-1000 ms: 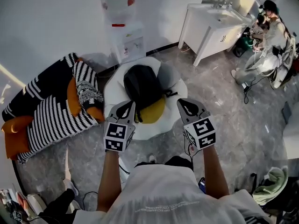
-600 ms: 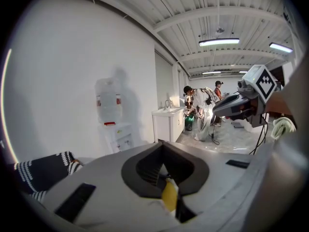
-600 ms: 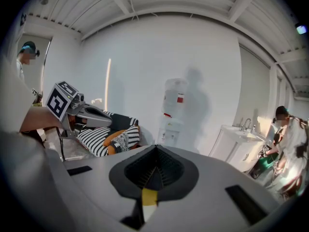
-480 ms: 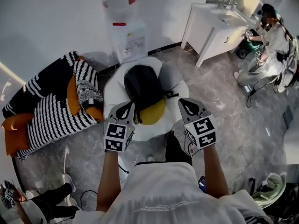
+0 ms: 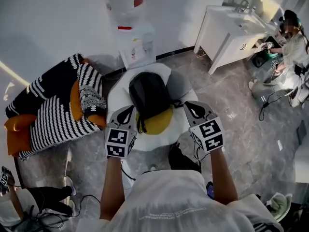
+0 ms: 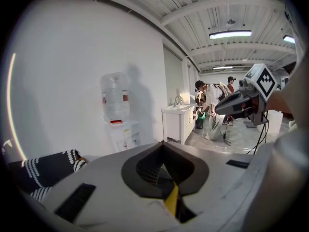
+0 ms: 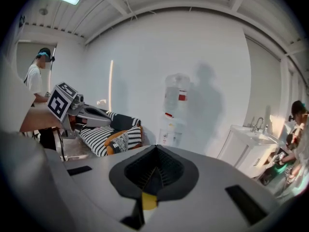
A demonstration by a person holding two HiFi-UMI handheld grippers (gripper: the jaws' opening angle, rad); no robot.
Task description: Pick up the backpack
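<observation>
Black backpack [image 5: 148, 94] visible only in head view; left gripper [image 5: 130, 109], right gripper [image 5: 191, 107] jaws together, empty

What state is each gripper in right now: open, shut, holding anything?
Left gripper: shut, nothing between its jaws.
Right gripper: shut, nothing between its jaws.

Bright, even light comes from ceiling strip lights [image 6: 230, 34]; soft shadows fall on the white wall [image 7: 135, 57]. Both gripper views bulge, with black corners.
</observation>
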